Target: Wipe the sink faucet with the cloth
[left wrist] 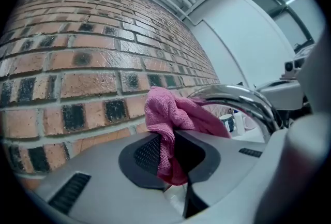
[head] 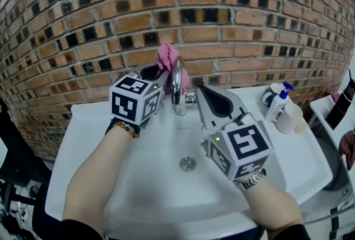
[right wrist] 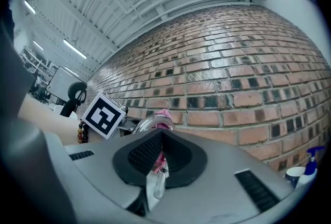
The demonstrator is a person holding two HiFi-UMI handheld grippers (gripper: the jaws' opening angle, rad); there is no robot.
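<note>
A pink cloth [head: 168, 60] is bunched against the top of the chrome faucet [head: 177, 92] at the back of the white sink [head: 89, 144]. My left gripper [head: 153, 73] is shut on the cloth just left of the faucet. In the left gripper view the cloth [left wrist: 173, 119] hangs pinched between the jaws of the left gripper [left wrist: 168, 140], with the faucet's curved spout [left wrist: 243, 100] to the right. My right gripper [head: 201, 90] is shut with nothing held, just right of the faucet. In the right gripper view, the cloth [right wrist: 164, 114] and faucet [right wrist: 146, 123] show beyond the right gripper [right wrist: 161, 139].
A brick wall [head: 222, 17] rises right behind the sink. A spray bottle with a blue top [head: 280, 100] and a white cup [head: 289, 118] stand on the sink's right rim. The drain [head: 187, 164] lies in the basin's middle. Dark equipment shows at the lower left.
</note>
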